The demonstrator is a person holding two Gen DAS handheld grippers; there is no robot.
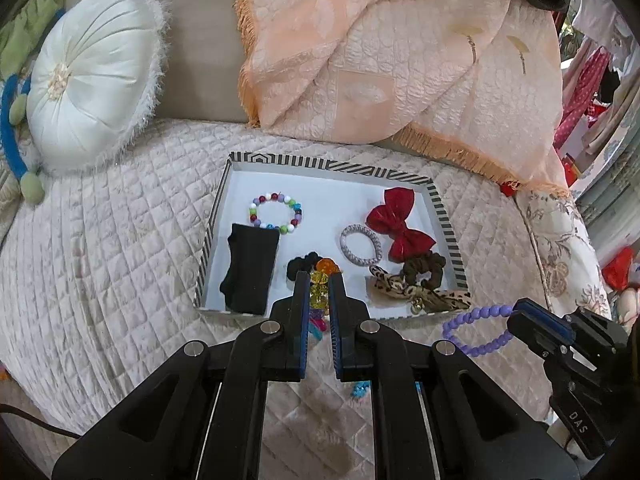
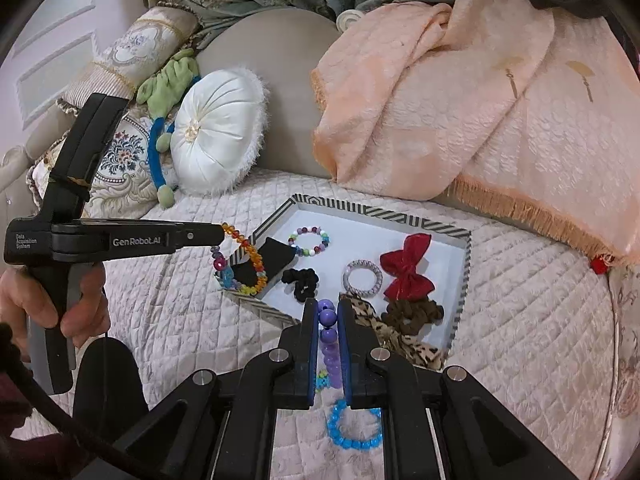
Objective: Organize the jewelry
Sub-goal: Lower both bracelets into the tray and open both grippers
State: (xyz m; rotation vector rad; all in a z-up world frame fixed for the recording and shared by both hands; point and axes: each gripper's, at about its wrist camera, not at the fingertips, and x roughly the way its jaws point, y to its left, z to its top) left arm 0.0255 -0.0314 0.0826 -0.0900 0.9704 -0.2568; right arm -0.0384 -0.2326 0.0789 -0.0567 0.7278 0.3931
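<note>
A striped-rim tray [image 1: 440,208] [image 2: 464,276] sits on the quilted bed. It holds a multicolour bead bracelet [image 1: 276,214] [image 2: 309,241], a black cloth [image 1: 250,268], a black scrunchie [image 1: 304,264] [image 2: 301,282], a grey hair tie [image 1: 361,245] [image 2: 362,276], a red bow [image 1: 400,222] [image 2: 406,270], a brown scrunchie [image 1: 424,270] and a leopard bow [image 1: 420,294]. My left gripper [image 1: 319,280] [image 2: 222,236] is shut on a rainbow crystal bracelet [image 1: 319,292] [image 2: 244,264] over the tray's near edge. My right gripper [image 2: 328,304] [image 1: 514,320] is shut on a purple bead bracelet [image 2: 329,336] [image 1: 476,330].
A blue bead bracelet [image 2: 352,428] lies on the quilt under my right gripper. A white round cushion [image 1: 92,88] and a peach fringed blanket [image 1: 400,60] rest against the headboard behind the tray. A small red item [image 2: 599,266] lies at the blanket's fringe.
</note>
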